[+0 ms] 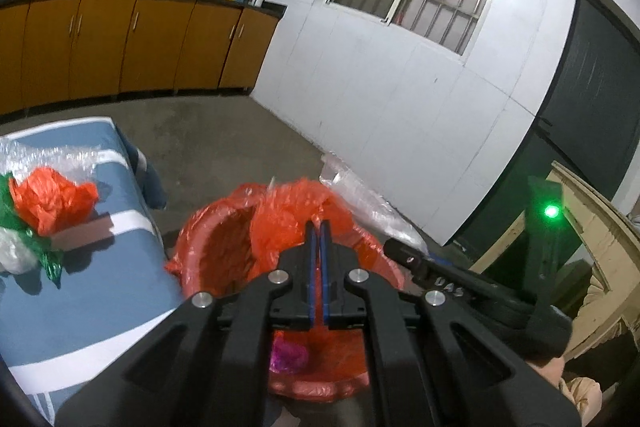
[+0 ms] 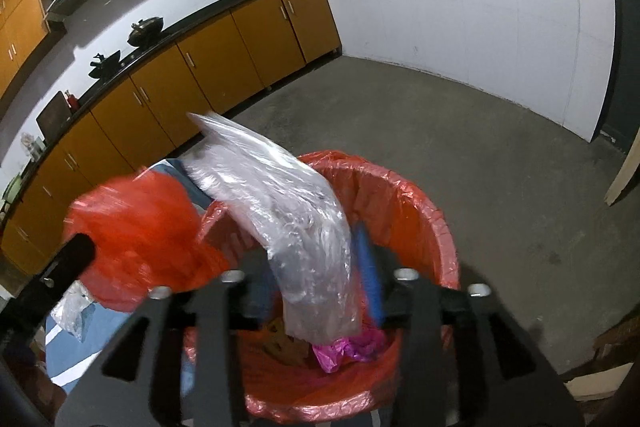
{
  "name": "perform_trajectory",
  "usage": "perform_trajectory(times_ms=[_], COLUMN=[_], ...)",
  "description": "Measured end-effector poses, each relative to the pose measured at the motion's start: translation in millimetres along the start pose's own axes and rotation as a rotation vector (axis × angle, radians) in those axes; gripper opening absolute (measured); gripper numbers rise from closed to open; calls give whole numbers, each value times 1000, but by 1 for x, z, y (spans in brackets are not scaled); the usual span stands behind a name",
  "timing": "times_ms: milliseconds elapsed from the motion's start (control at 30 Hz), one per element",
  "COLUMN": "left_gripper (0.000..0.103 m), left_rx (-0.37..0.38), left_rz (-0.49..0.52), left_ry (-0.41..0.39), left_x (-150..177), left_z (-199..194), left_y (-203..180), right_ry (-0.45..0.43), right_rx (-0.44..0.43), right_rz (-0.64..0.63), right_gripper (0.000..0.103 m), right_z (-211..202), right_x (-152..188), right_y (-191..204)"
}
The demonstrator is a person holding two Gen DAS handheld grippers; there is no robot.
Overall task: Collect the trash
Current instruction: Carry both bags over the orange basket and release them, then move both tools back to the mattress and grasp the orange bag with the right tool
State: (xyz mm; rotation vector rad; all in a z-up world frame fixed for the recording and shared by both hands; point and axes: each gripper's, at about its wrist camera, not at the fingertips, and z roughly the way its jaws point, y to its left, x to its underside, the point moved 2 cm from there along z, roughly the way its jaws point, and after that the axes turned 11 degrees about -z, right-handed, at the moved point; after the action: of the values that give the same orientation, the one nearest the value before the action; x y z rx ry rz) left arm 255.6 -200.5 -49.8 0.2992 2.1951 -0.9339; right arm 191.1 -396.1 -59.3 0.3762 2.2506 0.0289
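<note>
Left gripper (image 1: 319,227) sits over the round bin lined with a red plastic bag (image 1: 192,227), jaws nearly together and pinching a bunched orange-red plastic bag (image 1: 288,215) that drapes over the bin's far rim. Right gripper (image 2: 320,259) hangs above the same bin (image 2: 432,211), jaws part-way open; only its blue pad (image 2: 368,267) on the right side is visible. A crumpled clear plastic bag (image 2: 280,195) lies between the jaws, motion-blurred, its lower end inside the bin mouth; can't tell whether the pads still press it. The orange-red bag (image 2: 136,239) shows at left of that view, next to the left gripper's black fingers (image 2: 76,251). Inside the bin: a crumpled magenta wrapper (image 2: 352,347) and some brownish scraps (image 2: 288,347) at the bottom. Left of the bin, touching or just beside it, a blue surface with white stripes (image 1: 80,307) carries more trash: an orange plastic wad (image 1: 52,199), green foil (image 1: 24,239), a brown rectangular block (image 1: 84,235), white plastic (image 1: 16,255) and bubble wrap (image 1: 48,155). More clear plastic sheeting (image 1: 360,195) lies on the grey concrete floor (image 1: 224,139) behind the bin by the white wall (image 1: 400,107).
</note>
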Motion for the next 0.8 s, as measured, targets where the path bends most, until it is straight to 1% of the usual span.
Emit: perform_trajectory(times_ms=[133,267,400,533,633,800], left_gripper=[15,20,31,45,49,51], left_rx=[-27,-63,-116,-212,-278,-386], left_rz=[-15,-30,-34,-7,5,-6], left_ry=[17,5,-11,-49,-77,-124], left_x=[4,2,0,2,3,4], left_z=[3,-5,-18,-37,-56,-94], left_y=[9,22,33,49,63,97], right_ry=[6,9,7,-9,-23,-37], right_rx=[-1,8,9,4,-8,-54], right_rz=[2,-1,-22,-76,-123,-197], right_gripper=[51,51,51,51,51,51], right_z=[-1,-1,-2,-5,-7,-9], right_x=[4,2,3,2,1,-1], right_y=[-4,-2,3,15,30,62])
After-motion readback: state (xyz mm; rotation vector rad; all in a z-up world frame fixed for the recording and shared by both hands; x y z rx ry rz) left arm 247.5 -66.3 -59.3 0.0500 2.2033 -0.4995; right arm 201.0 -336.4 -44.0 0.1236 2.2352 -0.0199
